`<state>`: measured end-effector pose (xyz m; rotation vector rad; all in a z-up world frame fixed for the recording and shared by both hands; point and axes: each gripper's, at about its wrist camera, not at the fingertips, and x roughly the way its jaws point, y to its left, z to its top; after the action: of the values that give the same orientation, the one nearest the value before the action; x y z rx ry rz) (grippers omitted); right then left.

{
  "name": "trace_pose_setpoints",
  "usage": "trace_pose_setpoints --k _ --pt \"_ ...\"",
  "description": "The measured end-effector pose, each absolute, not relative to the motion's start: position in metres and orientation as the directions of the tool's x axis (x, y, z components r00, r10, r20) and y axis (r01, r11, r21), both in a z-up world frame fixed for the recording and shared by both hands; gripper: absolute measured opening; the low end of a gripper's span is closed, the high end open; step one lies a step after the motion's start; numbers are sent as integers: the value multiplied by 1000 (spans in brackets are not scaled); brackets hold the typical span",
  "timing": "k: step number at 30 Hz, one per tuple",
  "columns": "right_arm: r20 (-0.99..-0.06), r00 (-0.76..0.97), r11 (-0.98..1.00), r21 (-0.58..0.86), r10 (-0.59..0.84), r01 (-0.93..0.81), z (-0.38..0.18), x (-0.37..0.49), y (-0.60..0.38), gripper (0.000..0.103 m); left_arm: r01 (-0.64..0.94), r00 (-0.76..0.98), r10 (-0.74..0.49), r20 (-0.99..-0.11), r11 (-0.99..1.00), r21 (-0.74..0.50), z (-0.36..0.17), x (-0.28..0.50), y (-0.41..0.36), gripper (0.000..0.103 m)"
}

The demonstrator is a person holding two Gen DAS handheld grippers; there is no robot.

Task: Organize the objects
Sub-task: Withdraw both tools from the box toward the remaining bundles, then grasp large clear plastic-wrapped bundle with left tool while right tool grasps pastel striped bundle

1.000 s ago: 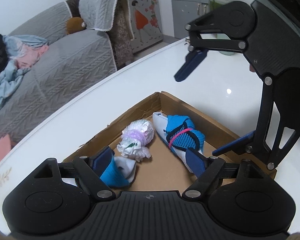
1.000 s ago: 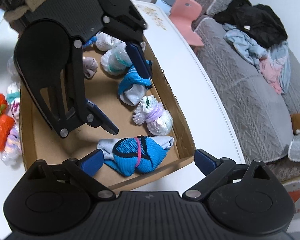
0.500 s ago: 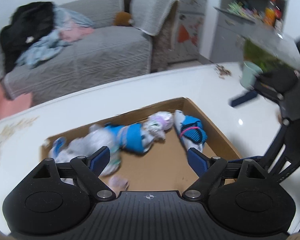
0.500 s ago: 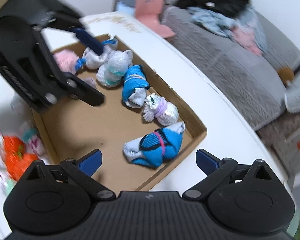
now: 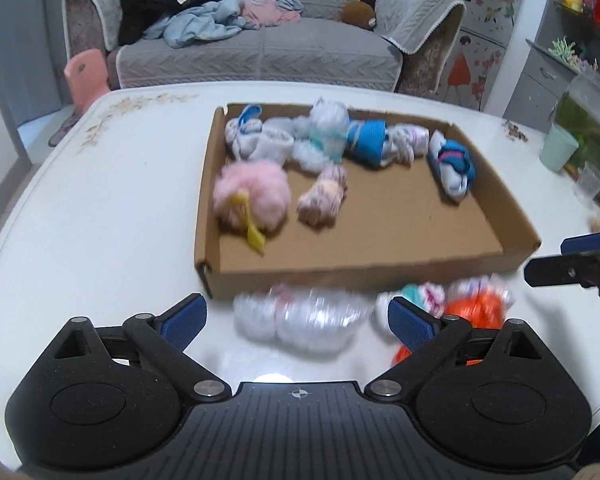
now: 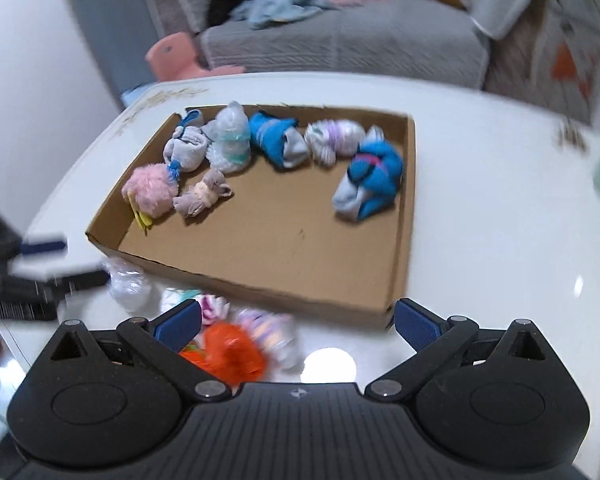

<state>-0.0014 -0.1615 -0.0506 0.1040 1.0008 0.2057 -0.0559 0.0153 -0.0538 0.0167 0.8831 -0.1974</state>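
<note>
Both cameras ride just behind their own fingers, looking forward and steeply down over the near edge of the white table (image 5: 100, 216) toward the grey sofa (image 5: 260, 52) at the back. The left wrist view sits to the left, facing the cardboard box (image 5: 380, 268) almost square-on — close, blurred low down. The right wrist view looks from further right, so the box (image 6: 300, 300) lies skewed. Shared: the whole box, table and sofa (image 6: 380, 40).
</note>
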Motion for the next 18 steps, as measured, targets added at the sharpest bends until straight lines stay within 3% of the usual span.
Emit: trace_pose_setpoints --k 8,18 --pt "-861 480 968 236 168 85 -88 1 -150 102 172 620 -128 -774 985 -25 -78 -53 13 99" --pt "-893 441 975 171 92 143 -110 17 -141 102 193 608 -137 -782 981 -23 -93 -45 9 100"
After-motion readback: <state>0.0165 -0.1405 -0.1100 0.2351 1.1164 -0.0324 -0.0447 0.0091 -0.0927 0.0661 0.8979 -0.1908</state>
